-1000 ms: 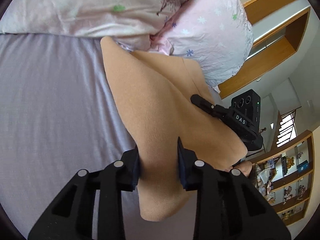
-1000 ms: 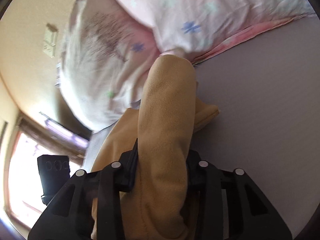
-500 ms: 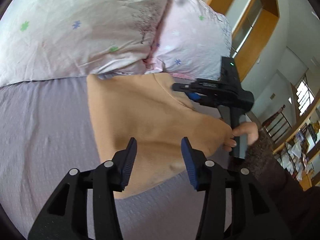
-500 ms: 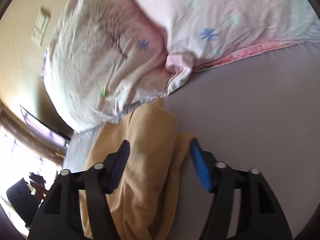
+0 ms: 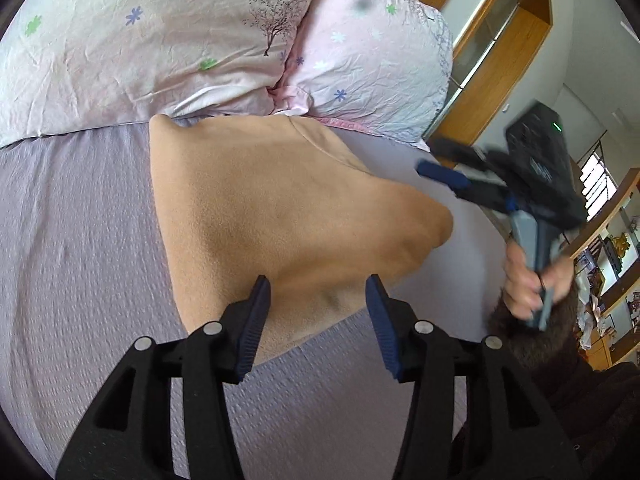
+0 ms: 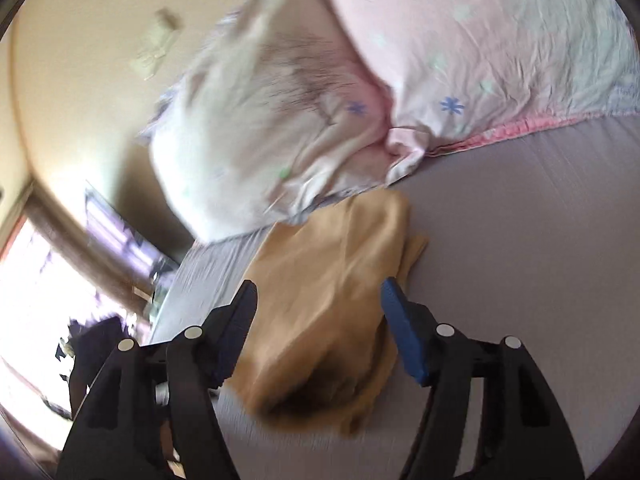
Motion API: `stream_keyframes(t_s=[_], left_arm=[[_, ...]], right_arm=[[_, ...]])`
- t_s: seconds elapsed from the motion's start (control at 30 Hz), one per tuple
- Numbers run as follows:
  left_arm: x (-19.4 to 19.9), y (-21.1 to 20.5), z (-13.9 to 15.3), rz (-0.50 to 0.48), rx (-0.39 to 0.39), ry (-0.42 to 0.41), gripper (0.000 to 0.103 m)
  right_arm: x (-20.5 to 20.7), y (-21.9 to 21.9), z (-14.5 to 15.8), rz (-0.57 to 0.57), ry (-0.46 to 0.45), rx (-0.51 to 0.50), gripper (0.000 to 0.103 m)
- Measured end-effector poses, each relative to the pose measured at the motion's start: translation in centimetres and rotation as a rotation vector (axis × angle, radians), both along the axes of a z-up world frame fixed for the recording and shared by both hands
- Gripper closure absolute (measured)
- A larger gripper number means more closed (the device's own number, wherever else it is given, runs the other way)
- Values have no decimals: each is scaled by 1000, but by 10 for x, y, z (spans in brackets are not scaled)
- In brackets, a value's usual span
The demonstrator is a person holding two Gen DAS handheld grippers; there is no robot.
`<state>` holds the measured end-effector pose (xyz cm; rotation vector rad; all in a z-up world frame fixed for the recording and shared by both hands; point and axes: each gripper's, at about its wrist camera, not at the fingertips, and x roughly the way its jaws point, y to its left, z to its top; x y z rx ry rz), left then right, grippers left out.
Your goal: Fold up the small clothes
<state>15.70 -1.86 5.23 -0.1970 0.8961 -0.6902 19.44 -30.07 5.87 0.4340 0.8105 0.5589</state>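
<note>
A tan fleece garment (image 5: pixel 280 216) lies folded on the lilac bed sheet (image 5: pixel 80 260), its far edge against the pillows. It also shows in the right wrist view (image 6: pixel 332 300). My left gripper (image 5: pixel 318 312) is open and empty, held just above the garment's near edge. My right gripper (image 6: pixel 318 320) is open and empty over the garment's right end. The right gripper also shows in the left wrist view (image 5: pixel 444 164), lifted off to the right of the garment and blurred by motion.
Two pale pink flowered pillows (image 5: pixel 180 40) lie along the head of the bed, seen also in the right wrist view (image 6: pixel 440 60). A wooden headboard frame (image 5: pixel 480 92) and shelves (image 5: pixel 608 240) stand to the right. A bright window (image 6: pixel 36 280) is at the left.
Both grippers have let go of the garment and opened. The garment has dropped flat on the sheet. The right gripper has pulled away to the right; the left has backed off.
</note>
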Motion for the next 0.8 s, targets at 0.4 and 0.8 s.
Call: stream_keyframes(t_s=[0.4, 0.8], left_arm=[[-1, -6, -20, -22, 41, 30, 47], [-46, 25, -7, 211, 142, 37, 6]], right_arm=[[-30, 34, -49, -17, 144, -132, 96], [-76, 29, -11, -151, -16, -232, 1]])
